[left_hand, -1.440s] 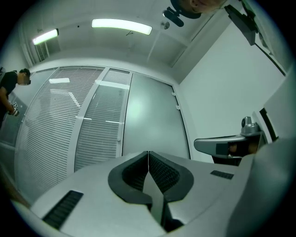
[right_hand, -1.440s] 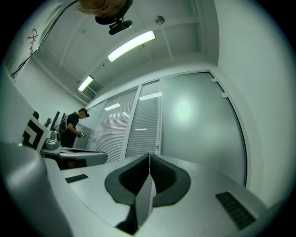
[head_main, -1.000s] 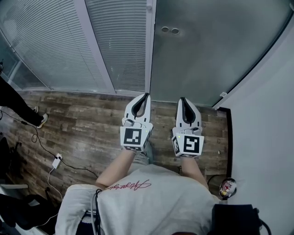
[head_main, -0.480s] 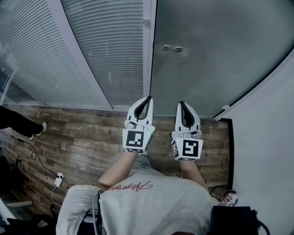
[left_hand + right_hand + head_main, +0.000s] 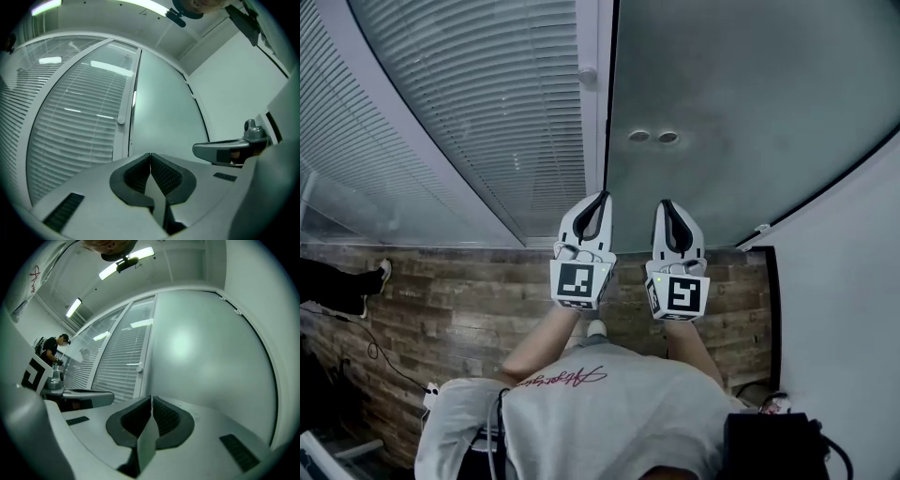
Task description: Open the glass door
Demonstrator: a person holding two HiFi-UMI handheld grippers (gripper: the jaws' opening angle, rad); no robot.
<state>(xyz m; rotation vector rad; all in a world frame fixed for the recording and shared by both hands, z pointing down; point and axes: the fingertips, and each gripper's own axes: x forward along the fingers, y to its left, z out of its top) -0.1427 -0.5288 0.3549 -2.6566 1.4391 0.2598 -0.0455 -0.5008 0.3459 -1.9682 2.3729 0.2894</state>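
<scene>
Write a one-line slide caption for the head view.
Left hand-held gripper and right hand-held gripper, both shut, face the glass door.

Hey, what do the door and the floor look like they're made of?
The door: likely frosted glass, matte grey-green; it shows only a soft blurred glow, no clear view through. The floor: wood-look planks, brown with grain and staggered seams; real wood or laminate, cannot tell.
</scene>
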